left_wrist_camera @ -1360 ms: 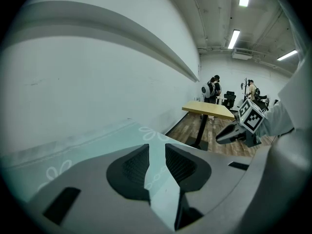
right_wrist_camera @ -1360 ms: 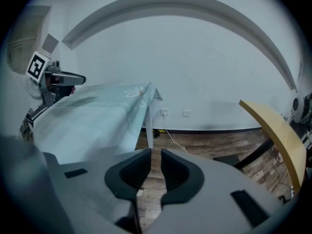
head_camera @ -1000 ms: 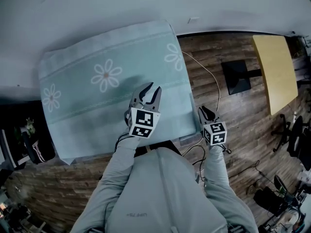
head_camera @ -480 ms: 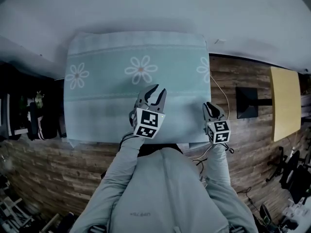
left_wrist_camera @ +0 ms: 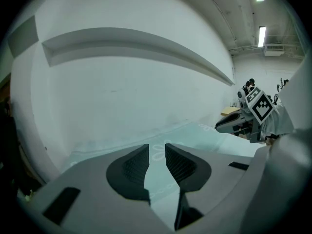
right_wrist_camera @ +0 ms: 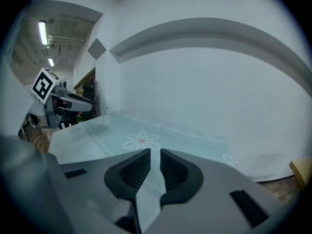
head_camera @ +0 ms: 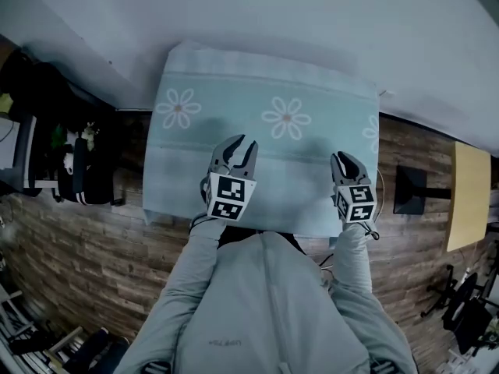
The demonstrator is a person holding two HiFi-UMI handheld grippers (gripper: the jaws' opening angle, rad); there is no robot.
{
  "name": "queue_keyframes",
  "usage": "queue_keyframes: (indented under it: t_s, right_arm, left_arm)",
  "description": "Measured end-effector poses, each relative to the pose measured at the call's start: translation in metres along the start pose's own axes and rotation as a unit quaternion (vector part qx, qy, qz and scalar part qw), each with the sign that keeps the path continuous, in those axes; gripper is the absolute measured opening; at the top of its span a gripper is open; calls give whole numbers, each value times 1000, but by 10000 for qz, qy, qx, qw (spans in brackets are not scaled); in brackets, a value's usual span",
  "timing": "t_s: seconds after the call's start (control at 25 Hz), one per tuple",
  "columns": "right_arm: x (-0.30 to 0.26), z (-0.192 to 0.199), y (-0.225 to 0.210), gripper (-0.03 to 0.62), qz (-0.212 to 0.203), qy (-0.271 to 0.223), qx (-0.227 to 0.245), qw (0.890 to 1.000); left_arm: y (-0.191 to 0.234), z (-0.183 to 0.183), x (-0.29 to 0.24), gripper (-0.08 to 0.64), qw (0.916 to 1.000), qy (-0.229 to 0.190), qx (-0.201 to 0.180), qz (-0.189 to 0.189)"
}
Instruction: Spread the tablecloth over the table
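Tablecloth (head_camera: 234, 92): pale teal with a white daisy print (head_camera: 286, 118), lying flat and spread over the table. A white wall (head_camera: 312, 22) runs along its far edge. Wood-plank floor (head_camera: 93, 240) shows past its near edge and both sides.

Left gripper (head_camera: 243, 141): above the tablecloth's near middle, jaws clearly apart, nothing between the pads.

Right gripper (head_camera: 344, 158): above the tablecloth's near right part, just inside its right edge. Jaws are drawn close with a narrow slit left. The cloth's print shows through the slit and no fabric is pinched.
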State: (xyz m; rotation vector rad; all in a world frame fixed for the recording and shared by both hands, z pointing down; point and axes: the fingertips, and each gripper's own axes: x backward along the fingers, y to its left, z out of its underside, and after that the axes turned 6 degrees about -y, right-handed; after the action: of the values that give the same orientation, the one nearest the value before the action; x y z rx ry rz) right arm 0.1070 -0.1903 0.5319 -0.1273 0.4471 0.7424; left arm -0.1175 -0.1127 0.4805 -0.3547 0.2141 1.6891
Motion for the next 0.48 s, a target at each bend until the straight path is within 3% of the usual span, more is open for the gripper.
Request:
queue_keyframes:
  t_s: [0.24,0.48]
  right_arm:
    - [-14,-63,49,55,58,-557,53,9984]
    - [9,-117,62,54,223,-1248,-43,9919]
  left_arm:
    - [64,6,40,115,9995,-93,258,-180]
    - [89,-10,62,115,9974,-392,549,-238]
